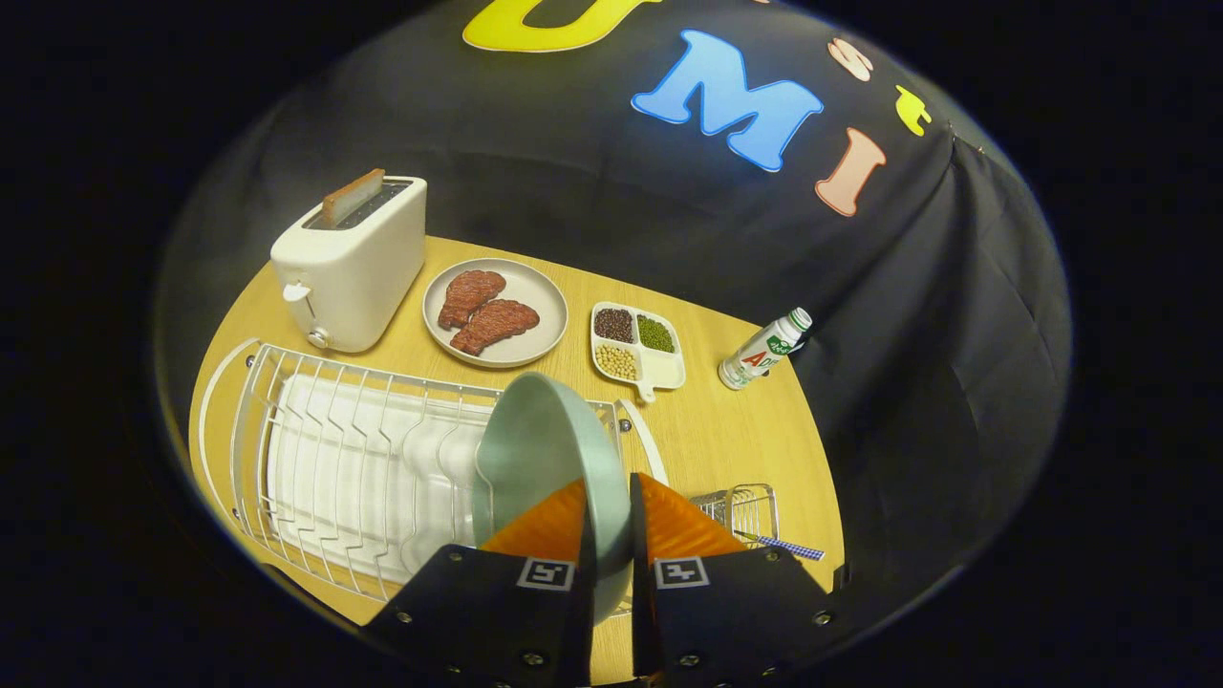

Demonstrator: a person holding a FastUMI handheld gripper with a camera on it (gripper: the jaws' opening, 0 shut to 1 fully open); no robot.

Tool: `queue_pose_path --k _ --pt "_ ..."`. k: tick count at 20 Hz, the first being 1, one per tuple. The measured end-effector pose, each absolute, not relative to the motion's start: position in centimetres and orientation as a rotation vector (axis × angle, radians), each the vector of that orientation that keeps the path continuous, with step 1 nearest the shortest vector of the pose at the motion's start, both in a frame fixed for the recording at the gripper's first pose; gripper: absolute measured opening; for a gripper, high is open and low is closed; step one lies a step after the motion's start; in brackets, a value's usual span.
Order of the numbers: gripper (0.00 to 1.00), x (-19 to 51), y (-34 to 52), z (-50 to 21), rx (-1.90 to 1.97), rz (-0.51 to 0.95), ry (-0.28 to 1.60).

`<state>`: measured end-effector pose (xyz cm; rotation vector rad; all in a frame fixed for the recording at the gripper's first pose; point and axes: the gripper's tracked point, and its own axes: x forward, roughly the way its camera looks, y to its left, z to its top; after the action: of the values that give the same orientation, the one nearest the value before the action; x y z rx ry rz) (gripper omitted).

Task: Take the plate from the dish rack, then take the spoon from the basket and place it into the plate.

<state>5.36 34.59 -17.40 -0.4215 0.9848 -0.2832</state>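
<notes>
Closest to the camera, the gripper (610,535) is clamped on the rim of a pale green plate (535,459), one finger on each face, so the plate stands on edge between them. That plate is tilted and sits at the near right end of the white wire dish rack (315,449), over the rack's white drip tray (325,478); whether its lower edge touches the wires cannot be told. Just right of the fingers stands a small wire basket (740,508) on the wooden desk (726,430), with the blue-checked handle of the spoon (788,546) sticking out to the right. Beyond the rack, a white toaster (352,263) holds a slice of toast (353,196) in its slot. Beside it lies a grey plate with two pieces of meat (495,313), then a divided dish of beans (637,346), and farther right a small bottle (764,349) near the desk's edge.
</notes>
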Motion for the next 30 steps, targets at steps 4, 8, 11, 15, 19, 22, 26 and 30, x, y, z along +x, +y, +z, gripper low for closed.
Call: queue_pose_path --k 4,8,11,15,19,22,26,30 --pt "0.16 6.7 34.6 -15.1 -0.419 -0.299 0.945" --pt "0.16 8.2 34.7 -11.0 -0.333 -0.274 0.883" --pt "0.16 8.2 33.7 -6.9 -0.307 -0.251 0.806" --pt "0.16 5.7 30.4 -3.6 -0.226 -0.22 0.778" --pt "0.16 2.9 25.5 -1.2 -0.112 -0.215 0.781" --pt "0.16 0.7 22.4 -0.4 -0.043 -0.194 0.786" --pt "0.16 -2.8 20.1 -1.9 0.108 -0.095 0.839" --pt "0.16 -6.4 19.3 -6.0 0.323 0.073 0.906"
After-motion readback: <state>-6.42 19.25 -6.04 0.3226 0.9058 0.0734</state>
